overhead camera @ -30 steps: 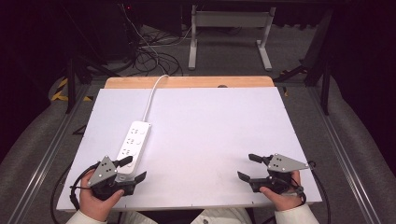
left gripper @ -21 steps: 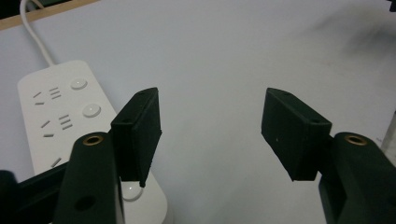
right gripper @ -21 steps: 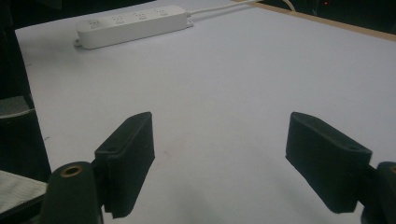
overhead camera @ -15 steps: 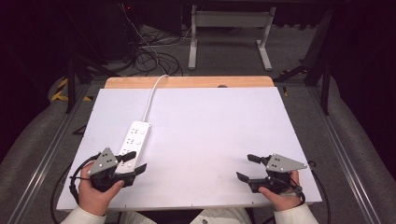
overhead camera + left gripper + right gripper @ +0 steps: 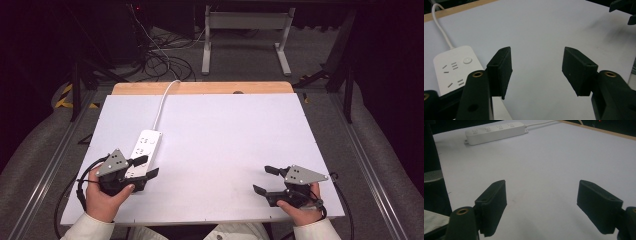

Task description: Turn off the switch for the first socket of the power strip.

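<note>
A white power strip [image 5: 145, 144] lies on the left half of the white table [image 5: 230, 135], and its cable [image 5: 163, 101] runs off the far edge. My left gripper [image 5: 145, 166] hovers at the strip's near end. Its jaws have just been closing a little, but they stand apart with nothing between them. In the left gripper view the strip [image 5: 453, 68] lies beside and under the left jaw, and bare table shows in the left gripper's [image 5: 536, 66] gap. My right gripper [image 5: 264, 180] rests open near the front right edge, its jaws empty in the right gripper view [image 5: 541, 202].
A wooden strip [image 5: 200, 88] borders the table's far edge. Beyond it are dark floor, tangled cables [image 5: 160, 55] and a white metal frame [image 5: 245, 30]. The right gripper view shows the power strip [image 5: 496, 130] far off. Grey rails run along both sides.
My left hand has lifted and moved forward to the power strip's near end, and its jaws have narrowed. The right hand has stayed still.
</note>
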